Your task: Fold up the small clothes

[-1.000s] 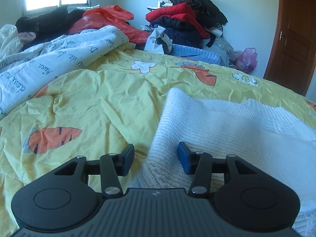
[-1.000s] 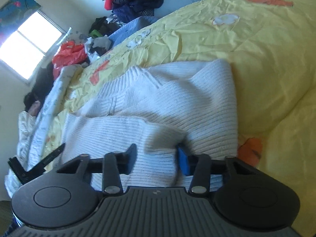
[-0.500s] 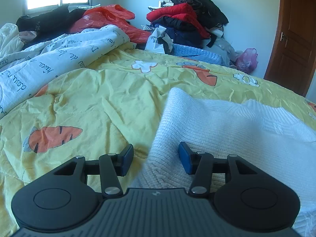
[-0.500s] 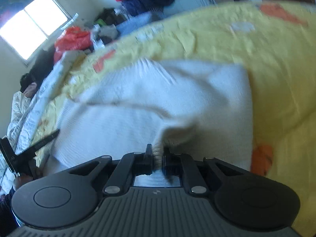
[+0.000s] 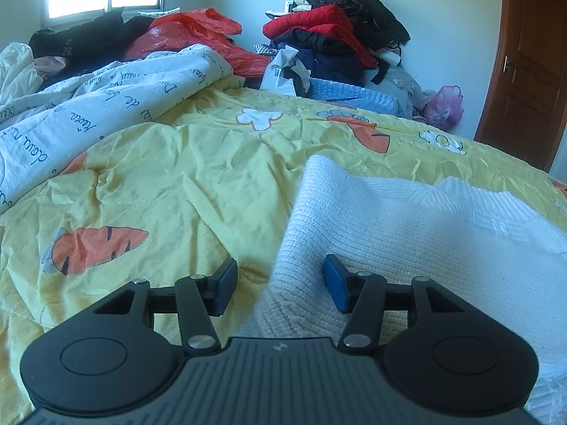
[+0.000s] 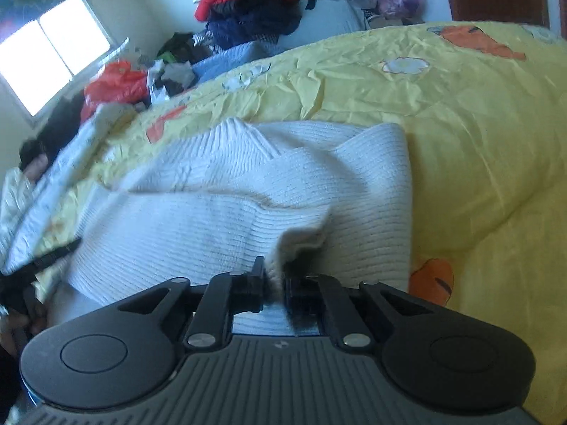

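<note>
A white knitted sweater [image 5: 407, 219] lies spread on the yellow carrot-print bedspread [image 5: 177, 177]. My left gripper [image 5: 280, 279] hovers low over the sweater's left edge. Its jaws are opening, with the rolled edge between them and neither blue pad pressing it. In the right wrist view the sweater [image 6: 212, 219] fills the middle of the bedspread [image 6: 460, 124]. My right gripper [image 6: 275, 276] pinches a raised fold of the sweater's near edge. Its jaws are easing open slightly while the fabric still sits tight between the pads.
A white quilt with script [image 5: 88, 113] is bunched at the left. Beyond the bed are a red bag [image 5: 195, 32], a pile of clothes [image 5: 329, 35], a blue knit [image 5: 354, 95], a pink bag [image 5: 444, 106] and a brown door [image 5: 531, 71].
My right gripper went from open around the sweater's edge to pinched on a fold of it, and its view rolled. The left gripper's jaws widened a little; that hand stayed put.
</note>
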Available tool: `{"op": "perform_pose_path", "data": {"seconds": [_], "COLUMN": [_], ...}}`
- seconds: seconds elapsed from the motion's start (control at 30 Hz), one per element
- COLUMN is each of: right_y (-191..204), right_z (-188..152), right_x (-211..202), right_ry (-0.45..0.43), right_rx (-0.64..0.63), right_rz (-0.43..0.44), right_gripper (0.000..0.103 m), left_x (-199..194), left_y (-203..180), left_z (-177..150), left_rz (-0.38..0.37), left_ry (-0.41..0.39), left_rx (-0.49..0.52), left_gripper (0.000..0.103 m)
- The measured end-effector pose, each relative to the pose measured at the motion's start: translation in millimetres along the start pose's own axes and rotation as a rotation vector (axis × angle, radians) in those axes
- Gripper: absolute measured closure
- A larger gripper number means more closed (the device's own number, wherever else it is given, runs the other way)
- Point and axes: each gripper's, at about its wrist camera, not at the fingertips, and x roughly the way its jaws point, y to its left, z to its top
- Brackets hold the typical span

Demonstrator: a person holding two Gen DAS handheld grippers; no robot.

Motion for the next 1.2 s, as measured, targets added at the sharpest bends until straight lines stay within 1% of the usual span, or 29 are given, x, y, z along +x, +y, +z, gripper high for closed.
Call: {"op": "perform_pose_path", "data": {"seconds": [0.03, 0.07, 0.1, 0.13, 0.17, 0.2, 0.23, 0.27, 0.3, 0.37, 0.43, 0.47, 0.5, 0.53, 0.57, 0.63, 0.77, 0.8, 0.83, 0.87, 0.93, 1.0, 1.03, 1.07, 1.1, 1.13, 1.2], "right_y": [-1.5, 0.5, 3.6, 11.2, 21.2, 36.5, 45.9, 57.7, 69.9, 80.3, 77.0, 70.1, 66.8, 63.5, 60.9, 60.5, 58.9, 59.8, 61.0, 58.5, 61.0, 61.8, 62.5, 64.0, 66.1, 68.1, 70.3], "right_z": [0.2, -1.7, -3.2, -7.1, -11.0, -17.1, -20.5, -24.7, -27.8, -28.8, -29.0, -31.4, -35.6, -41.5, -46.5, -55.5, -82.3, -90.9, -97.4, -107.4, -114.0, -113.4, -112.4, -112.1, -112.6, -113.8, -114.9], "right_x": [-4.4, -10.8, -19.8, -30.2, -38.5, -47.1, -47.6, -45.7, -37.6, -16.0, 7.0, 18.4, 20.3, 19.4, 15.4, 5.5, -22.2, -27.1, -26.9, -25.5, -27.7, -25.4, -24.1, -22.5, -21.3, -20.7, -20.4], "right_ry": [-0.02, -0.046, -0.089, -0.153, -0.207, -0.257, -0.268, -0.262, -0.234, -0.176, -0.134, -0.121, -0.158, -0.186, -0.201, -0.208, -0.235, -0.233, -0.209, -0.19, -0.194, -0.19, -0.183, -0.174, -0.169, -0.167, -0.165], "right_rx": [0.017, 0.024, 0.024, 0.004, -0.031, -0.101, -0.158, -0.218, -0.278, -0.329, -0.307, -0.296, -0.308, -0.308, -0.296, -0.293, -0.249, -0.259, -0.254, -0.247, -0.265, -0.27, -0.276, -0.288, -0.3, -0.31, -0.32], "right_rz": [-0.002, -0.026, -0.067, -0.108, -0.143, -0.169, -0.158, -0.142, -0.13, -0.133, -0.171, -0.189, -0.182, -0.17, -0.165, -0.173, -0.166, -0.169, -0.175, -0.174, -0.179, -0.186, -0.182, -0.181, -0.191, -0.201, -0.211], "right_gripper": [0.078, 0.076, 0.075, 0.072, 0.067, 0.063, 0.058, 0.052, 0.05, 0.05, 0.05, 0.05, 0.05, 0.05, 0.05, 0.049, 0.044, 0.041, 0.027, 0.022, 0.018, 0.016, 0.012, 0.01, 0.01, 0.01, 0.01], "left_x": [-0.6, -2.4, -6.3, -12.1, -19.7, -28.8, -36.8, -43.8, -47.1, -45.5, -34.5, -24.5, -17.8, -18.6, -18.0, -15.0, -15.5, -15.5, -16.5, -16.7, -17.0, -20.1, -23.3, -29.6, -37.0, -44.8, -63.1], "left_y": [-1.1, -2.3, -3.4, -5.3, -8.1, -12.1, -17.1, -26.3, -37.3, -60.8, -80.4, -85.7, -85.0, -79.8, -74.8, -65.2, -62.8, -62.0, -65.4, -64.5, -69.9, -72.8, -74.2, -73.6, -72.0, -69.2, -61.5], "left_z": [0.1, 0.0, 0.1, 0.1, 0.1, 0.5, 1.2, 2.7, 4.0, 3.8, -2.9, -8.7, -16.3, -18.4, -17.0, -14.4, -15.0, -14.9, -16.6, -16.9, -17.8, -18.7, -19.4, -21.6, -24.4, -27.0, -37.1], "left_rz": [0.005, 0.01, 0.017, 0.029, 0.037, 0.026, -0.001, -0.029, -0.046, -0.073, -0.074, -0.065, -0.061, -0.077, -0.091, -0.114, -0.124, -0.124, -0.122, -0.12, -0.113, -0.089, -0.07, -0.047, -0.035, -0.04, -0.068], "left_ry": [-0.003, -0.01, -0.023, -0.039, -0.053, -0.07, -0.087, -0.105, -0.113, -0.105, -0.068, -0.027, -0.031, -0.053, -0.045, -0.03, -0.026, -0.027, -0.028, -0.029, -0.033, -0.042, -0.05, -0.061, -0.069, -0.074, -0.055], "left_rx": [0.006, 0.013, 0.022, 0.029, 0.03, 0.025, 0.021, 0.032, 0.059, 0.141, 0.237, 0.277, 0.298, 0.289, 0.264, 0.224, 0.209, 0.209, 0.21, 0.211, 0.218, 0.225, 0.23, 0.232, 0.227, 0.218, 0.204], "left_gripper": [0.049, 0.049, 0.049, 0.05, 0.051, 0.051, 0.051, 0.051, 0.051, 0.051, 0.05, 0.05, 0.049, 0.048, 0.046, 0.045, 0.044, 0.044, 0.044, 0.044, 0.043, 0.039, 0.034, 0.031, 0.03, 0.03, 0.022]}}
